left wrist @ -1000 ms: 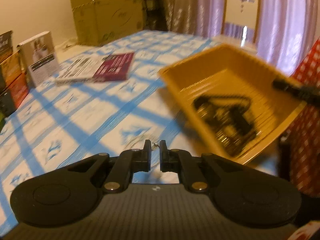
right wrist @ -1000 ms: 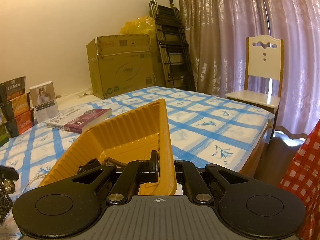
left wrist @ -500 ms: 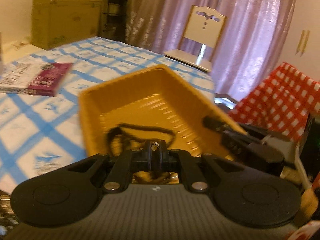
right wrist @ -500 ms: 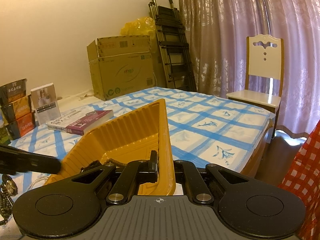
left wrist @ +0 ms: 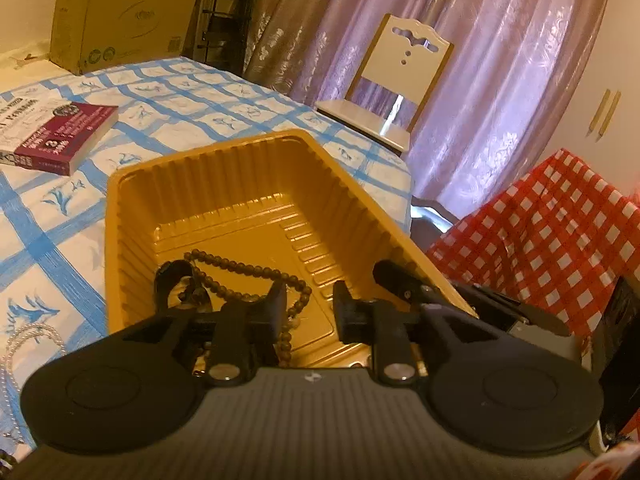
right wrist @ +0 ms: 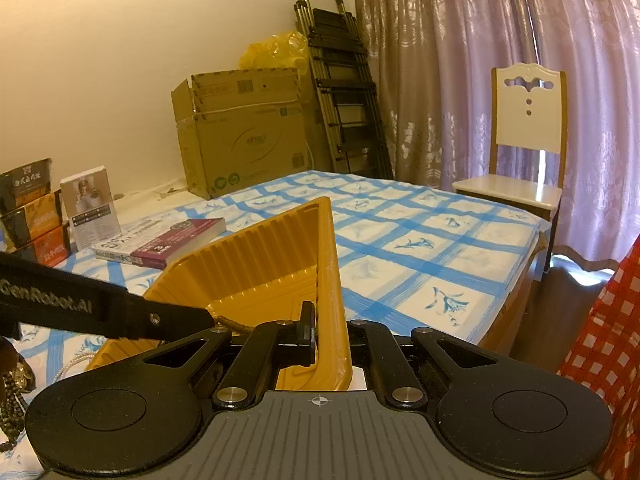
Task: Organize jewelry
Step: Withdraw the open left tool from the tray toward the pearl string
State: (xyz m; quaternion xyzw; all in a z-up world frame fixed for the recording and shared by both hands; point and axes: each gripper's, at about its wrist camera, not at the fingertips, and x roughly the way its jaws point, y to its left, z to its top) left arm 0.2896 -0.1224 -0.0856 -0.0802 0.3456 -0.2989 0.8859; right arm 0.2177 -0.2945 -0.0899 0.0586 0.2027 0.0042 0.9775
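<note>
A yellow ribbed tray (left wrist: 224,200) sits tilted on the blue-checked tablecloth, and its floor holds a brown bead strand (left wrist: 248,268) and a black strap-like piece (left wrist: 172,276). My left gripper (left wrist: 310,305) hovers over the tray's near end. Its jaws are opening, and only the tray floor shows between the pads. My right gripper (right wrist: 329,334) is shut on the tray's (right wrist: 256,264) near right rim, one finger inside and one outside. In the right wrist view the left gripper's black finger (right wrist: 120,308) reaches into the tray. A pearl necklace (left wrist: 32,332) lies on the cloth left of the tray.
Dark beads (right wrist: 10,404) and a watch (right wrist: 20,372) lie on the cloth at far left. A purple book (left wrist: 60,136) lies beyond the tray, with small boxes (right wrist: 32,212) behind it. A cardboard box (right wrist: 244,140), a folded ladder (right wrist: 340,92), a chair (right wrist: 524,152) and a red checked cloth (left wrist: 552,232) surround the table.
My left gripper swung right from the bare cloth to over the tray, and its jaws parted. The small shiny piece pinched between its tips is no longer there. The right gripper held still.
</note>
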